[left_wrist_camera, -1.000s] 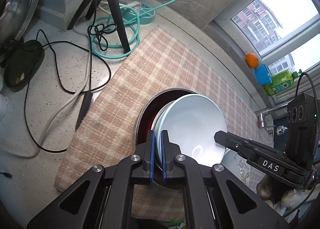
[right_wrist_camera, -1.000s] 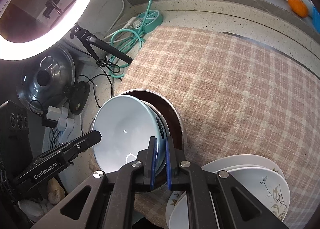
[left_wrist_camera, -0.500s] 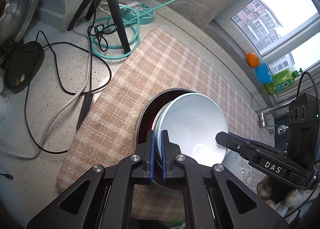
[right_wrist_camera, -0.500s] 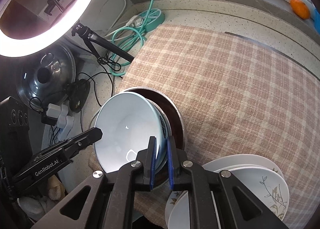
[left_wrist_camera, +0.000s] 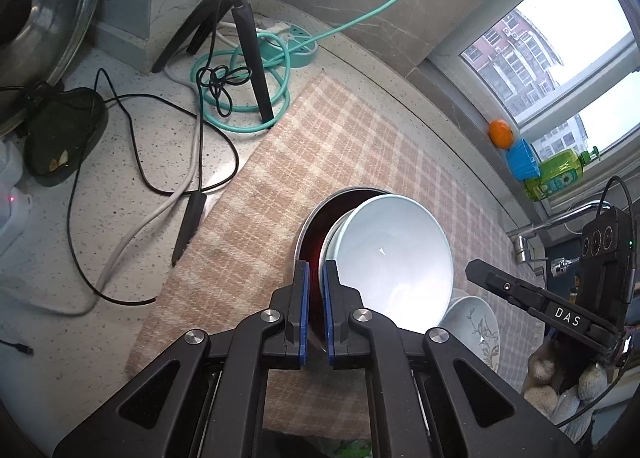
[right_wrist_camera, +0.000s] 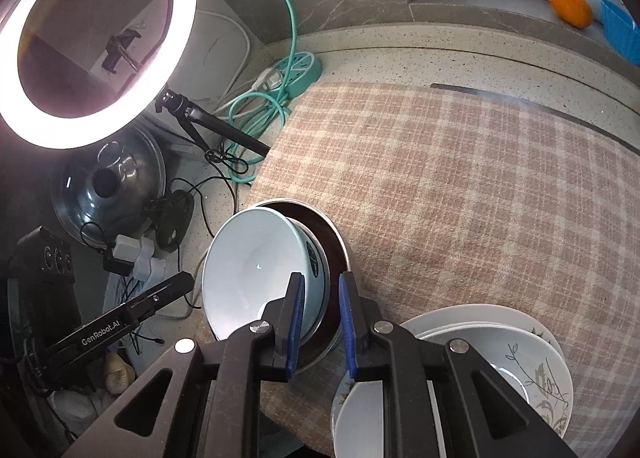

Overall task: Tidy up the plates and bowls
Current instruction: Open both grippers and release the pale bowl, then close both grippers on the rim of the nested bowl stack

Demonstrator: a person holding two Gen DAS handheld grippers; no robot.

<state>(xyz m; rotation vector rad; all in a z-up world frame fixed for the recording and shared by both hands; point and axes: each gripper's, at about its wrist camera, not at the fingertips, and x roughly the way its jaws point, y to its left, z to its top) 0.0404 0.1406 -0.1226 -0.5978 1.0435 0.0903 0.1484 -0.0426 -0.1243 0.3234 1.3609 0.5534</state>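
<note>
1. Two claws are at one pale blue bowl (left_wrist_camera: 394, 254), which leans inside a dark red bowl (left_wrist_camera: 316, 230) with a metal rim; the pair stands on the checked cloth (left_wrist_camera: 344, 137) that covers the desk (left_wrist_camera: 132, 145).
2. My left claw (left_wrist_camera: 313, 298) is clenched on the near-left rim of the bowls (I cannot tell which rim the pads pinch).
3. My right claw (right_wrist_camera: 320, 318) has just been opening; its jaws now stand apart with the blue bowl's rim between them, one pad close against the inside and the other off.
4. The blue bowl looks glazed, smooth and glossy, so I judge it stiff, slippery and breakable. The rim is the only good hold, with one pad inside and one outside.
5. It has a plain inside and a small dark label (right_wrist_camera: 313, 256) on its outer wall.
6. A stack of white plates (right_wrist_camera: 520, 358) with a leaf pattern sits just beside the bowls on the same cloth.
</note>
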